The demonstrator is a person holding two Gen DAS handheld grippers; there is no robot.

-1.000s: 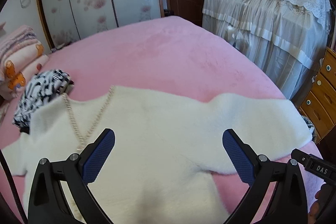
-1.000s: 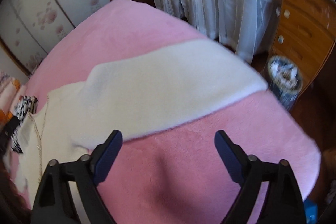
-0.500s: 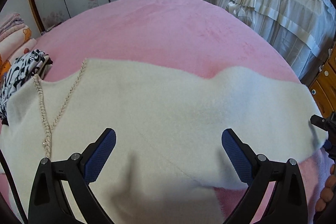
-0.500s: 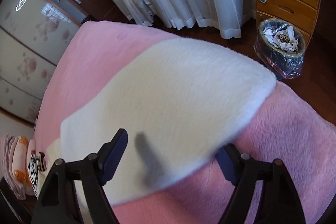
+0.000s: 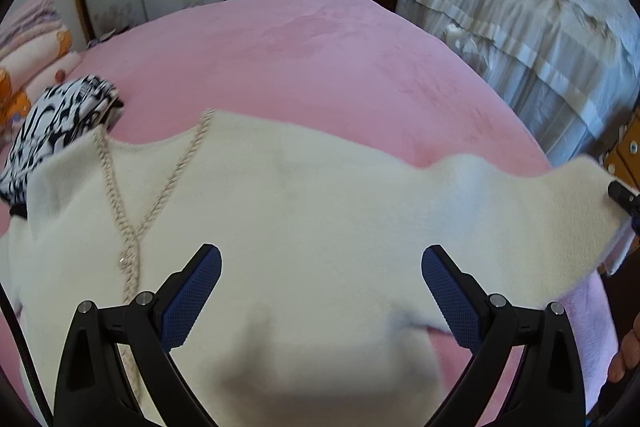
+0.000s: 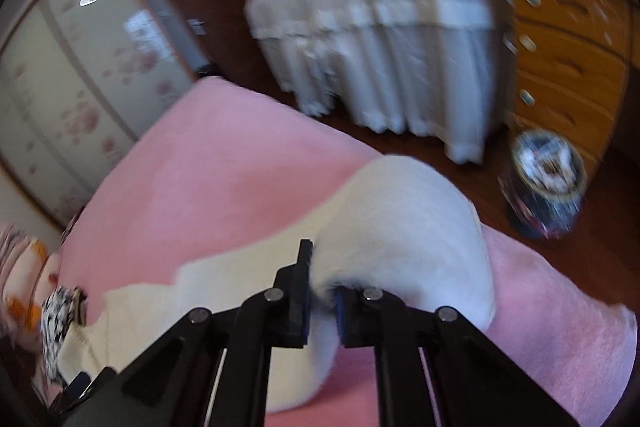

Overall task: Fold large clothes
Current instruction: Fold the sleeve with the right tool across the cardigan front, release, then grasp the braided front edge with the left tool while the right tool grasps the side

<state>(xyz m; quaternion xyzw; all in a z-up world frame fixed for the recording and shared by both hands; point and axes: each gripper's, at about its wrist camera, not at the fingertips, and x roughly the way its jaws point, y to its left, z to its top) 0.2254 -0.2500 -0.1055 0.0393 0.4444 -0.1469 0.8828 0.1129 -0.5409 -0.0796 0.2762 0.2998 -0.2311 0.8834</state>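
A fluffy white sweater (image 5: 320, 211) with a braided V neckline (image 5: 132, 211) lies spread on the pink bed (image 5: 280, 47). My left gripper (image 5: 320, 283) is open and hovers over the sweater's body, holding nothing. My right gripper (image 6: 322, 291) is shut on the end of the sweater's right sleeve (image 6: 400, 211) and lifts it off the bed; the sleeve bulges over the fingers. In the left wrist view the right gripper (image 5: 622, 199) shows at the far right edge, at the raised sleeve end (image 5: 580, 195).
A black-and-white patterned garment (image 5: 60, 123) lies folded at the bed's left, by stacked pink bedding (image 5: 28, 47). A second bed with lace cover (image 5: 520, 27) stands right. A wooden dresser (image 6: 568, 47) and a waste bin (image 6: 544, 187) stand beside the bed.
My right gripper closed on the sleeve end and lifted it off the bed. My left gripper stayed open above the sweater's body, with only the view shifting.
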